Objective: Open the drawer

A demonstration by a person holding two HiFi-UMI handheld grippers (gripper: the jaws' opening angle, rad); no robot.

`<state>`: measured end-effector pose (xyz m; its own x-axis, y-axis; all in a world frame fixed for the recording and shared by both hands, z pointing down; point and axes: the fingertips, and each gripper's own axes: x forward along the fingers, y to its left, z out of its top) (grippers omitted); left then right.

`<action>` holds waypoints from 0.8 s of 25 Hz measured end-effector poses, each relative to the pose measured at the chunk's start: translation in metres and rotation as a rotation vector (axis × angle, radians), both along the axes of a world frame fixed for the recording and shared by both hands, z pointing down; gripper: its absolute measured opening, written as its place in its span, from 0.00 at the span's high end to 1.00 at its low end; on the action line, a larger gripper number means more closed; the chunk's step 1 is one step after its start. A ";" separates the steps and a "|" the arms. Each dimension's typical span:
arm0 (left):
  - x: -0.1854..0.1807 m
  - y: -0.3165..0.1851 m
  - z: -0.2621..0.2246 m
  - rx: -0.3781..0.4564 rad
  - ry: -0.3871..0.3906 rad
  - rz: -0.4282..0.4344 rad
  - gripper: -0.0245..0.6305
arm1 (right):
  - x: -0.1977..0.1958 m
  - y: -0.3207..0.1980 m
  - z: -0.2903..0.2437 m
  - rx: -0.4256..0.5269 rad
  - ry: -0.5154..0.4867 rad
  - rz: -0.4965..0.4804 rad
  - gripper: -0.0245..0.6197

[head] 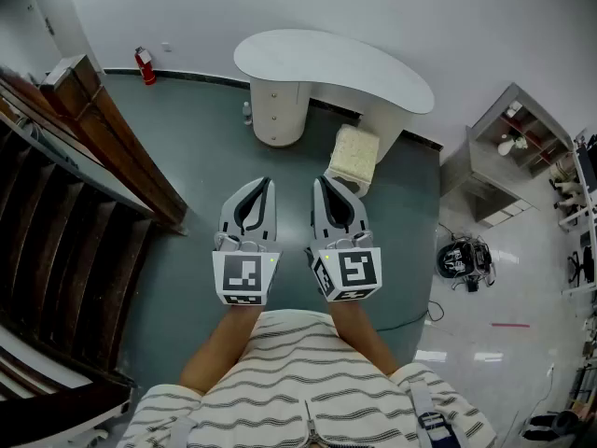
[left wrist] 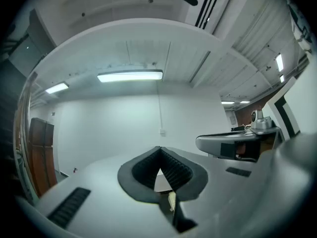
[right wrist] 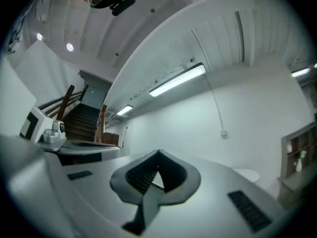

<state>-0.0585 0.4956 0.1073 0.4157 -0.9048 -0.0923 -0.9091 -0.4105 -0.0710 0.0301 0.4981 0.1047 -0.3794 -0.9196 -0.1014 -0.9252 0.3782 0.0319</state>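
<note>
With both jaw pairs pressed together and empty, the cream rounded drawer pedestal [head: 278, 110] under the white curved desktop [head: 326, 63] stands well ahead, almost straight beyond the tips of my left gripper [head: 265, 183] and slightly left of my right gripper [head: 322, 181].

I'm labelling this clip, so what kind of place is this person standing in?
Probably an office lobby or reception area: a curved white desk stands by the wall, a dark wooden staircase runs along the left, and a red fire extinguisher sits at the wall's foot.
</note>
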 end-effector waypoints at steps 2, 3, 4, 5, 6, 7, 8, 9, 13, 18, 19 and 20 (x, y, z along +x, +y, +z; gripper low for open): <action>0.004 0.001 0.001 0.001 0.000 -0.005 0.97 | 0.004 0.001 0.000 0.001 -0.001 -0.006 0.94; 0.007 0.001 0.000 0.002 0.000 -0.007 0.97 | 0.006 0.001 0.000 0.002 -0.002 -0.009 0.94; 0.010 0.001 0.000 0.003 0.000 -0.008 0.97 | 0.009 0.001 0.000 0.002 -0.003 -0.012 0.94; 0.013 0.001 0.000 0.003 0.000 -0.010 0.97 | 0.012 0.000 0.000 0.003 -0.003 -0.014 0.94; 0.016 0.000 0.000 0.003 -0.001 -0.012 0.97 | 0.015 -0.001 0.000 0.003 -0.002 -0.017 0.94; 0.019 -0.001 0.000 0.002 -0.002 -0.015 0.97 | 0.018 -0.001 0.000 0.003 0.000 -0.021 0.94; 0.022 -0.001 0.000 0.002 -0.002 -0.019 0.97 | 0.021 -0.002 0.000 0.003 -0.001 -0.025 0.94; 0.024 -0.001 0.000 0.004 -0.002 -0.025 0.97 | 0.025 -0.002 0.000 0.003 -0.003 -0.028 0.94; 0.040 0.001 -0.002 0.016 -0.004 -0.050 0.97 | 0.046 -0.003 0.000 0.011 -0.010 -0.028 0.94; 0.068 0.010 0.003 0.017 -0.009 -0.088 0.97 | 0.072 0.000 0.008 0.010 -0.012 -0.057 0.94; 0.072 0.011 0.004 0.016 -0.012 -0.093 0.97 | 0.077 0.001 0.010 0.010 -0.015 -0.060 0.94; 0.076 0.011 0.007 0.015 -0.018 -0.096 0.97 | 0.080 0.000 0.012 0.008 -0.020 -0.062 0.94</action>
<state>0.0174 0.5067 0.1140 0.3287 -0.9392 -0.0993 -0.9428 -0.3202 -0.0930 0.1104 0.4983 0.1168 -0.4334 -0.8936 -0.1170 -0.9005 0.4344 0.0174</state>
